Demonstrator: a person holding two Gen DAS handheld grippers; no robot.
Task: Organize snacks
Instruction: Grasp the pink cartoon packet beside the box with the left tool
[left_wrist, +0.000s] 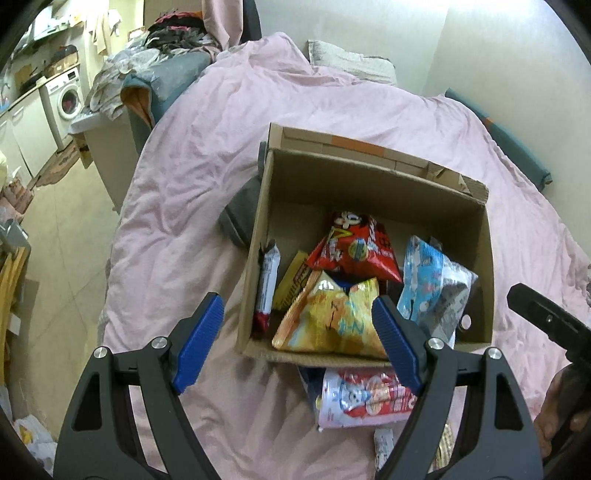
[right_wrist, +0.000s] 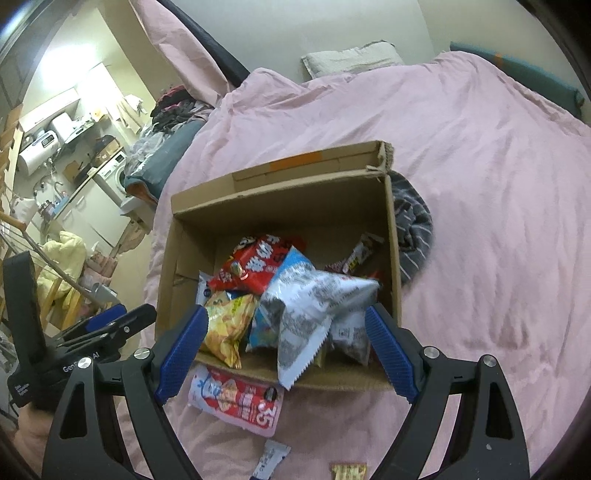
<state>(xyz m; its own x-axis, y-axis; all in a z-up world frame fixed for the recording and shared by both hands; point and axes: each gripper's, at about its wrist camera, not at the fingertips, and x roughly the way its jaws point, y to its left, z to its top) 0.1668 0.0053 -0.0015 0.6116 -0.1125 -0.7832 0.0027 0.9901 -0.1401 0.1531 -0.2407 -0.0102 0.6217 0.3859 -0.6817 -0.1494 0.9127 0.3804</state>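
Bed (left_wrist: 207, 155) w/ pink duvet carries everything; cardboard box (left_wrist: 369, 184) sits mid-bed, already holding several snack bags. Pink-red snack pouch (right_wrist: 236, 398) lies flat on the duvet just outside the box's near wall, long axis running left-right, directly below and between both grippers (prob. the next pick; right looks slightly nearer). Smaller wrappers (right_wrist: 271, 458) lie closer to the cameras. Left gripper (left_wrist: 301, 339) is spread wide, holding nothing, hovering over the box's near edge; right gripper (right_wrist: 286, 350) is likewise wide and empty.
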